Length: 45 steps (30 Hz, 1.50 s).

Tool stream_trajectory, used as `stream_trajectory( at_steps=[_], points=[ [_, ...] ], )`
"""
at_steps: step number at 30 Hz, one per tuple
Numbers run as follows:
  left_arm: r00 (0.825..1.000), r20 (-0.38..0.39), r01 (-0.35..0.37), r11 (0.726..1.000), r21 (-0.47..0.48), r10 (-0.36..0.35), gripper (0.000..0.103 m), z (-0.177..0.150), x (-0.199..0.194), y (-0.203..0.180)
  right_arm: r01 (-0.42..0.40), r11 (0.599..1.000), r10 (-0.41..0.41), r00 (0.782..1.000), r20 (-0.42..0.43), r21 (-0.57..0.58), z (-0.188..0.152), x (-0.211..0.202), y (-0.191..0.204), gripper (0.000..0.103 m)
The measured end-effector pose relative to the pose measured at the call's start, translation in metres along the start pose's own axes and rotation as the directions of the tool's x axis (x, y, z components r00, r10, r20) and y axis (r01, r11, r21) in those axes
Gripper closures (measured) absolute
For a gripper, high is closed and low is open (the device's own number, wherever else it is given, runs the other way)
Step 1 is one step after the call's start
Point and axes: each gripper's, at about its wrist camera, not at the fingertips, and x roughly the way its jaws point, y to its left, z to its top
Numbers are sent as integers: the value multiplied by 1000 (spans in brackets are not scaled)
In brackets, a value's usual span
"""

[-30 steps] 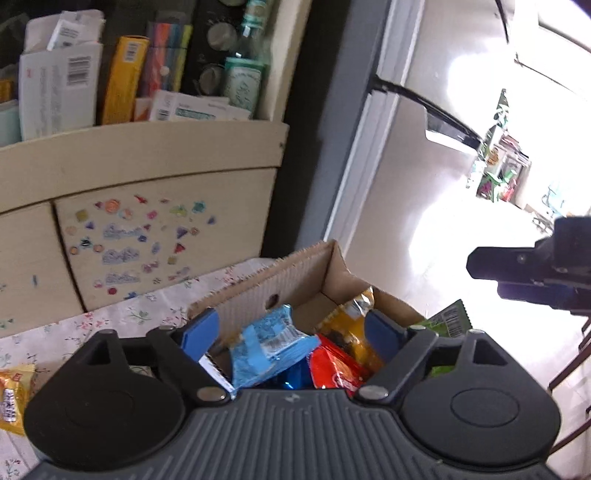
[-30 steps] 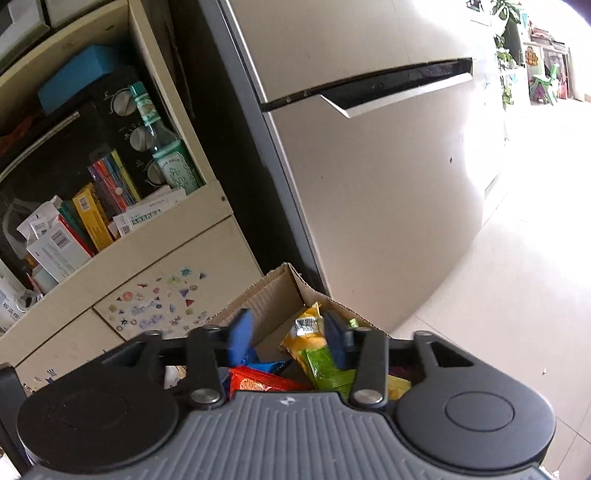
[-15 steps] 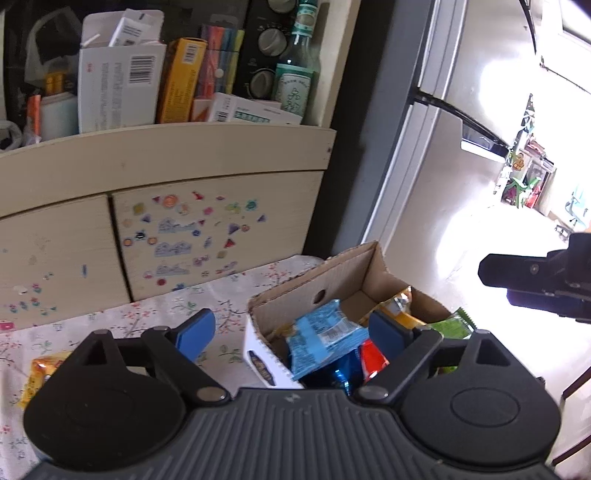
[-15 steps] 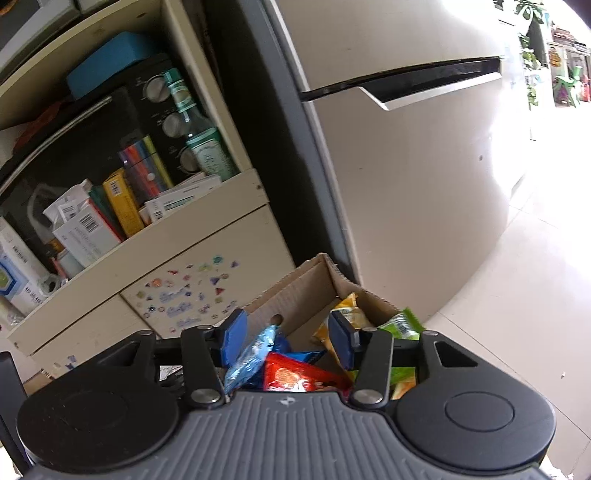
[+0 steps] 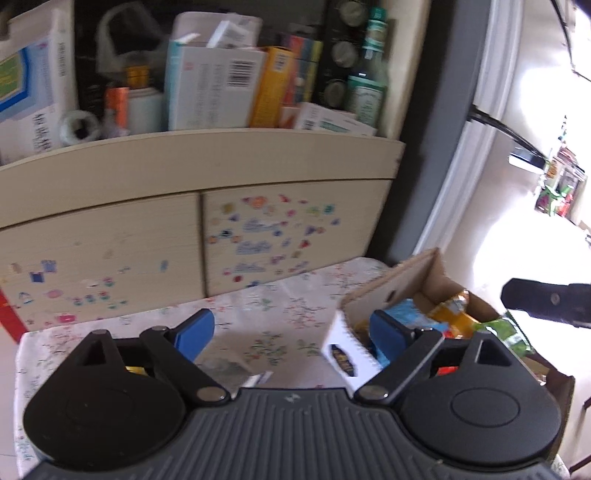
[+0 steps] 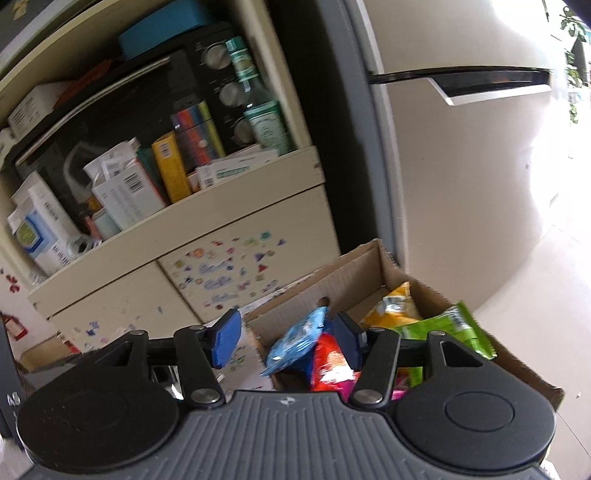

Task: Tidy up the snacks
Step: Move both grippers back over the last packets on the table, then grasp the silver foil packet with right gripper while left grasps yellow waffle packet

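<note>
No legible text on anything.

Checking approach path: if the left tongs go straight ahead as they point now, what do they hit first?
Likely the tablecloth, then the cabinet door behind it. The left tongs are open and empty; the box sits just right of that line. Depth unclear.

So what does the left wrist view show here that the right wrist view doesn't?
Only the left wrist view shows the right tool from outside, at the frame's right edge, and a broad stretch of floral tablecloth. Only the right wrist view shows the red snack packet clearly, and the teal box atop the black oven. Both show the open cardboard box of snacks, the light blue packet, the green packet and the sticker-covered cabinet door.
</note>
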Motion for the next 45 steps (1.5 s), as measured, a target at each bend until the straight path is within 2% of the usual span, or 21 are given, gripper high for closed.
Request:
stream_trajectory(
  at_steps=[6, 12, 19, 23, 35, 41, 45],
  points=[
    [997, -1, -71, 997, -40, 71, 11, 1, -5, 35, -45, 998, 44, 999, -22, -47, -5, 7, 19, 39],
    [987, -14, -160, 981, -106, 159, 11, -3, 0, 76, -103, 991, 99, 994, -54, -84, -12, 14, 38, 39],
    [971, -71, -238, 957, -169, 229, 11, -13, 22, 113, -172, 975, 158, 982, -107, -140, -21, 27, 56, 39],
    [962, -108, -266, 951, -157, 251, 11, -20, 42, 122, -210, 962, 187, 973, -137, -176, -26, 37, 66, 39],
    [944, -201, -294, 944, -152, 261, 12, -45, 78, 147, -314, 901, 249, 939, -235, -298, -45, 84, 92, 39],
    [947, -218, -265, 957, -113, 237, 12, -53, 89, 149, -328, 904, 252, 927, -279, -274, -52, 117, 92, 39],
    [946, -206, -271, 959, -88, 249, 12, -57, 97, 149, -327, 889, 236, 927, -291, -320, -56, 131, 100, 39]
  ],
)
